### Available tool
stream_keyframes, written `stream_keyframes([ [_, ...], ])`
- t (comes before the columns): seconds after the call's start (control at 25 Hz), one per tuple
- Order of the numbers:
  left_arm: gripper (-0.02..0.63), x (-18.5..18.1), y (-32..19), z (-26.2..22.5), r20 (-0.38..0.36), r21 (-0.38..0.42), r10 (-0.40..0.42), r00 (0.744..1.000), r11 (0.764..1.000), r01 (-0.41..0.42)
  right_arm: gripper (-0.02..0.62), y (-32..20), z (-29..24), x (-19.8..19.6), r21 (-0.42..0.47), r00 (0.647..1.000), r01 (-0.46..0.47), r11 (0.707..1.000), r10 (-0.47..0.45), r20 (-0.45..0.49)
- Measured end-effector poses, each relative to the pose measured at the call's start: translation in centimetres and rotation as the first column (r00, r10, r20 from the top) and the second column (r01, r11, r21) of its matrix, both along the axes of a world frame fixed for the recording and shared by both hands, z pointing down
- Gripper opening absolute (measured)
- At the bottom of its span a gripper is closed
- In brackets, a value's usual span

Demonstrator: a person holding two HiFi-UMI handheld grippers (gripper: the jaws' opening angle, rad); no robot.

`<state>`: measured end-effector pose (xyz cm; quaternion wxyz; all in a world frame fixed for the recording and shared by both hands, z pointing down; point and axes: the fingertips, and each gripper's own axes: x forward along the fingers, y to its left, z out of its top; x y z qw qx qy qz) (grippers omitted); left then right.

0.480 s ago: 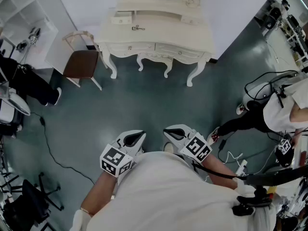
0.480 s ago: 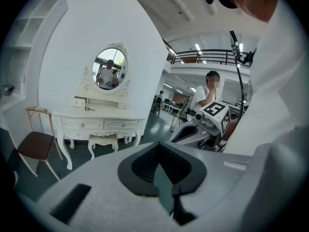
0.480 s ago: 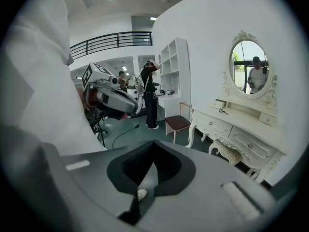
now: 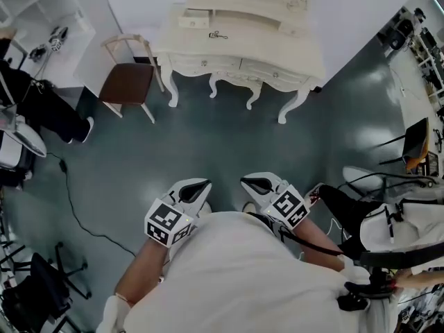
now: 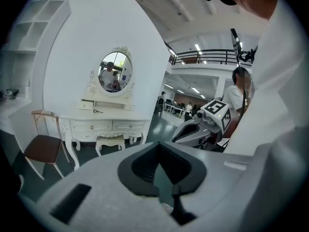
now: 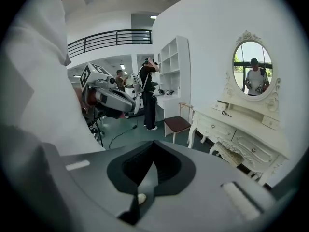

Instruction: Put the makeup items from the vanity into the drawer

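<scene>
The white vanity (image 4: 243,44) stands across the floor, far ahead of me, also visible in the left gripper view (image 5: 107,124) and the right gripper view (image 6: 244,137). A small dark makeup item (image 4: 218,35) lies on its top beside a little white box (image 4: 192,21). Its front drawers (image 4: 205,64) look closed. My left gripper (image 4: 201,185) and right gripper (image 4: 248,182) are held close to my chest, both shut with nothing in them. The left gripper's (image 5: 158,151) and the right gripper's (image 6: 153,150) own jaws meet with nothing between them.
A brown-seated chair (image 4: 127,82) stands left of the vanity, and a stool (image 5: 110,139) sits under it. A black cable (image 4: 76,210) trails over the floor at left. People stand at the left edge (image 4: 41,106) and at the right (image 4: 399,224). White shelves (image 4: 41,12) fill the far left corner.
The head view has shifted, so the vanity and chair sit slightly further right and lower. The person at right has moved lower. Both grippers stay shut by my chest.
</scene>
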<state>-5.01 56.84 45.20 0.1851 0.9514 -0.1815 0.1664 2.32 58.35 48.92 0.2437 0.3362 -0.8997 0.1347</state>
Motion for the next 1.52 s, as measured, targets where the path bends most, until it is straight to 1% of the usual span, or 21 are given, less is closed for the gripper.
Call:
stream_keyframes([
  [0.16, -0.002, -1.9, -0.4, 0.4, 0.0, -0.005, 0.009, 1.0, 1.0, -0.009, -0.002, -0.6, 0.3, -1.6, -0.01, 1.0, -0.017, 1.0, 0.017, -0.01],
  [0.4, -0.002, -4.3, -1.9, 1.1, 0.001, -0.015, 0.012, 1.0, 1.0, -0.012, 0.002, -1.9, 0.4, -2.9, -0.024, 0.997, -0.081, 0.996, 0.081, 0.009],
  [0.44, -0.001, -4.5, -2.3, 1.1, -0.002, -0.02, 0.01, 1.0, 1.0, -0.01, 0.004, -2.2, 0.3, -3.0, -0.026, 0.996, -0.087, 0.996, 0.087, 0.007],
  [0.48, 0.0, -4.6, -2.7, 1.2, -0.004, -0.024, 0.008, 1.0, 1.0, -0.008, 0.027, -2.4, 0.3, -2.9, -0.031, 0.996, -0.091, 0.995, 0.091, 0.006],
  [0.56, 0.0, -4.3, -3.6, 1.5, -0.005, -0.029, 0.009, 1.0, 1.0, -0.009, 0.037, -3.2, 0.5, -2.6, -0.037, 0.995, -0.1, 0.994, 0.1, 0.006],
  [0.76, 0.0, -2.6, -7.8, 1.7, 0.006, -0.006, 0.004, 1.0, 1.0, -0.004, 0.037, -7.5, 1.6, -0.9, -0.038, 0.995, -0.1, 0.994, 0.1, 0.015],
  [1.0, 0.0, -0.2, -15.8, 1.4, 0.051, 0.002, -0.045, 0.998, 0.999, 0.045, 0.037, -17.2, 1.7, 1.6, -0.018, 0.997, -0.057, 0.998, 0.057, 0.047],
  [1.08, 0.016, 1.1, -18.7, 0.8, 0.071, 0.009, -0.058, 0.996, 0.998, 0.058, 0.037, -20.6, 1.1, 2.6, -0.003, 0.998, -0.028, 1.0, 0.028, 0.054],
  [1.16, 0.026, 2.8, -21.9, -0.1, 0.085, 0.015, -0.07, 0.994, 0.998, 0.069, 0.037, -24.1, 0.5, 4.2, 0.01, 0.998, 0.0, 1.0, 0.0, 0.055],
  [1.32, 0.023, 6.5, -27.7, -1.3, 0.091, 0.014, -0.098, 0.991, 0.995, 0.098, 0.034, -30.3, 0.2, 8.1, 0.019, 0.998, 0.028, 0.999, -0.029, 0.048],
  [1.4, 0.02, 8.1, -30.1, -1.5, 0.097, 0.021, -0.109, 0.989, 0.994, 0.108, 0.031, -32.9, 0.6, 9.8, 0.028, 0.998, 0.034, 0.999, -0.035, 0.048],
  [1.52, 0.0, 9.5, -32.7, -1.4, 0.107, 0.018, -0.119, 0.987, 0.993, 0.118, 0.032, -35.8, 1.6, 11.5, 0.015, 0.998, 0.033, 0.999, -0.033, 0.044],
])
